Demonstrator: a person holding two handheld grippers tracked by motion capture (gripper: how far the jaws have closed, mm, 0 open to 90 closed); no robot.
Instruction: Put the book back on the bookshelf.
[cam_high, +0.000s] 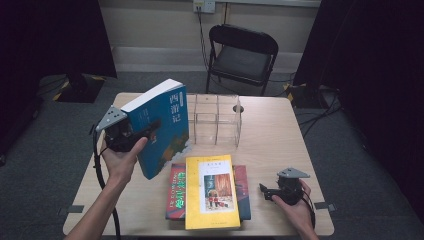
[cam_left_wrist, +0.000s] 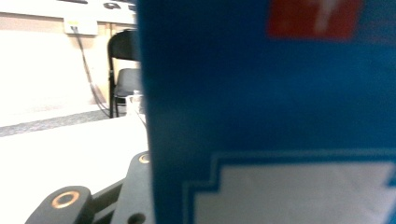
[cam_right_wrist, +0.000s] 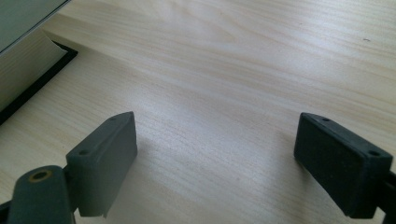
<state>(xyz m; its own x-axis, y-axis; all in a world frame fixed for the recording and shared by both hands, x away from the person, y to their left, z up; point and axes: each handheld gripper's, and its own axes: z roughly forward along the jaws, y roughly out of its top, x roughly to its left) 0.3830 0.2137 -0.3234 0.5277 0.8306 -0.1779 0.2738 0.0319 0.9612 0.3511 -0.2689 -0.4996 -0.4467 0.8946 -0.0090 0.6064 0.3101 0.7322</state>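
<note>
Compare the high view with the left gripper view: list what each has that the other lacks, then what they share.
High view alone: the yellow book on the red book, the clear acrylic organizer, the right gripper open above the table.
Left gripper view alone: the blue book's red patch.
Shared: the blue book in the left gripper, the black folding chair.

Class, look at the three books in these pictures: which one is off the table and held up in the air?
The blue book, clamped in the left tool and held tilted above the table. The yellow book and the red book lie flat, stacked.

Blue book (cam_high: 162, 127) with white title, yellow book (cam_high: 211, 192), red book (cam_high: 176, 192), pale wood table (cam_high: 270, 145)
</note>
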